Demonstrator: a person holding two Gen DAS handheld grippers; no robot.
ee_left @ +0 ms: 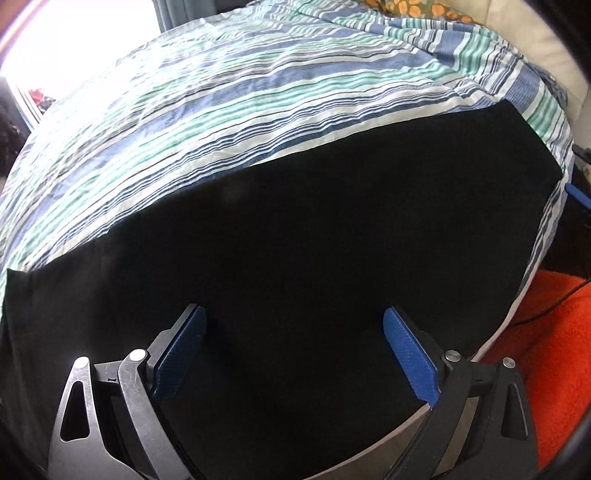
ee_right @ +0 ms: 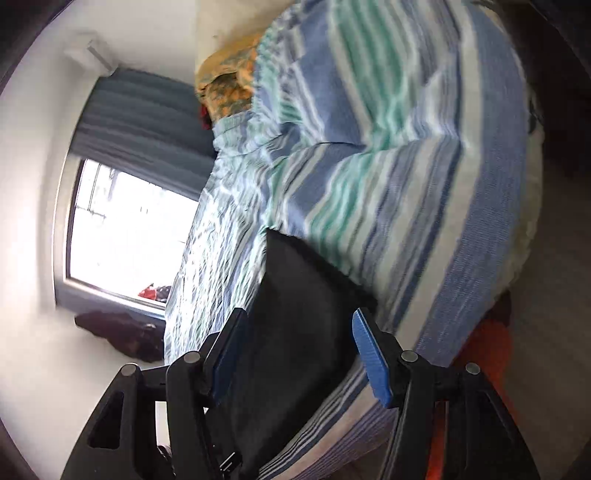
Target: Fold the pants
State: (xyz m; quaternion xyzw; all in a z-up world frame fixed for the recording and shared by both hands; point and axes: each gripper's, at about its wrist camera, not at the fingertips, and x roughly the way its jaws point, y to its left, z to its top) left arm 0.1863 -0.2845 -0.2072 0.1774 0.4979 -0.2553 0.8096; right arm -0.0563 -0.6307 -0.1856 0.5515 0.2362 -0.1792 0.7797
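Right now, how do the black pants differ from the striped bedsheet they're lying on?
The pants are plain black; the bedsheet is striped blue, green and white. The pants lie flat and smooth along the near edge of the bed, while the bedsheet looks crinkled and rumples up near the far corner. The pants cover only a strip; the bedsheet spreads over the bed. Both are cloth, laid out flat.

- Setting: a home bedroom.
- Bed [ee_left: 258,122] covered edge to edge by a blue, green and white striped sheet.
- Floral pillow [ee_left: 417,9] at the bed's far corner.
- Curtained window [ee_right: 129,229]; wall-mounted air conditioner [ee_right: 90,53] above.
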